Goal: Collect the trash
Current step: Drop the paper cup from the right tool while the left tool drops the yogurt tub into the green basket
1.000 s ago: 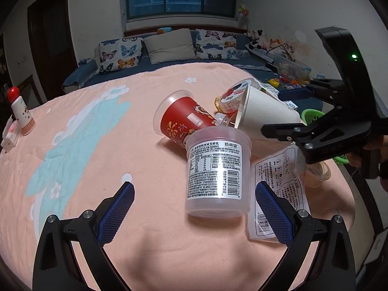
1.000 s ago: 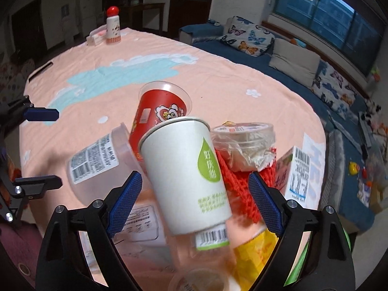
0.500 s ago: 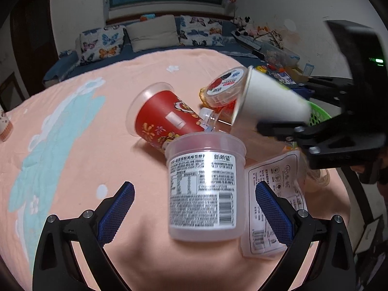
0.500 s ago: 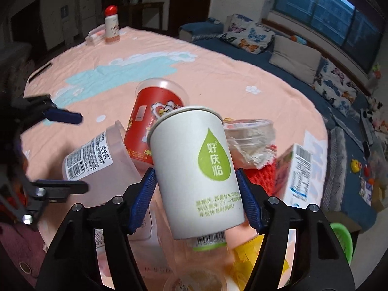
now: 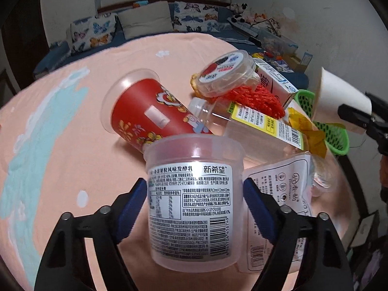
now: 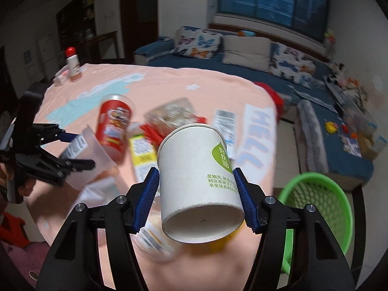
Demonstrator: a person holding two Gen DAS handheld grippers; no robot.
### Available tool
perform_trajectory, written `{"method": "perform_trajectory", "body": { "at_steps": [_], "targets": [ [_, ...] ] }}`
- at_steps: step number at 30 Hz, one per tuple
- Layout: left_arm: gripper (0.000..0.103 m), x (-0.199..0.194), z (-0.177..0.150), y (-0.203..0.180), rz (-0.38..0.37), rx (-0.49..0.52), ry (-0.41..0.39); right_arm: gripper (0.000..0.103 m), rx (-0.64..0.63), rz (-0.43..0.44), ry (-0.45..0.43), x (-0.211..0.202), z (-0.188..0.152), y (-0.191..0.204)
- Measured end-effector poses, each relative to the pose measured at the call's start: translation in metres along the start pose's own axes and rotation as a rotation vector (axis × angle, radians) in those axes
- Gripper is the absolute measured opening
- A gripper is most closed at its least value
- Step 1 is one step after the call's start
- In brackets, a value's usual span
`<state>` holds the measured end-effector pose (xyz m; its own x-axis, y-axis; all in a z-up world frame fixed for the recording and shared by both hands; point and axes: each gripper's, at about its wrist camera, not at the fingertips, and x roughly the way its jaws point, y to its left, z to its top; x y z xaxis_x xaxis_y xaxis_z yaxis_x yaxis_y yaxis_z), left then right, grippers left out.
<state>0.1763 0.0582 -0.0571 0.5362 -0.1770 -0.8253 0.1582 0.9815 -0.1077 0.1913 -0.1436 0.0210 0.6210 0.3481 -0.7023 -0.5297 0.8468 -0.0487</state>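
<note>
The left gripper (image 5: pixel 195 205) has just been closing, and its blue pads (image 5: pixel 134 202) now stand at both sides of a clear tub (image 5: pixel 194 201) with a printed label. The pads look to touch the tub's walls, so it is clamped on the tub. The tub is on the pink cloth (image 5: pixel 72 145), at the near edge of the trash pile.

Just behind the tub a red cup (image 5: pixel 145 114) lies on its side, its open mouth turned away from the tub. To the right of the red cup lies a clear bottle (image 5: pixel 242 126) with a yellow label. A red net (image 5: pixel 252 97) and a small lidded cup (image 5: pixel 225 72) rest on top of the bottle. A white pouch (image 5: pixel 283 194) lies flat just beside the tub, on its right.

The right gripper (image 6: pixel 197 197) has also been closing, and it is clamped on a white paper cup (image 6: pixel 198 177) with a green drop mark. The cup is lifted off the cloth (image 6: pixel 169 92), tilted with its base toward the camera. A green basket (image 6: pixel 322 208) stands lower, to the right of the paper cup, beyond the cloth's edge.
</note>
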Motion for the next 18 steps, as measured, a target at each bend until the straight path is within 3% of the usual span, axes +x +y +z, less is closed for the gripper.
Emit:
{"method": "perform_trajectory", "body": {
  "at_steps": [11, 18],
  "targets": [
    [0.076, -0.024, -0.017, 0.005, -0.012, 0.002, -0.022, 0.062, 0.222, -0.138, 0.005, -0.011, -0.044, -0.08],
    [0.076, -0.054, -0.031, 0.002, -0.042, 0.017, -0.045, 0.062, 0.382, -0.243, 0.075, 0.004, -0.078, -0.136]
  ]
}}
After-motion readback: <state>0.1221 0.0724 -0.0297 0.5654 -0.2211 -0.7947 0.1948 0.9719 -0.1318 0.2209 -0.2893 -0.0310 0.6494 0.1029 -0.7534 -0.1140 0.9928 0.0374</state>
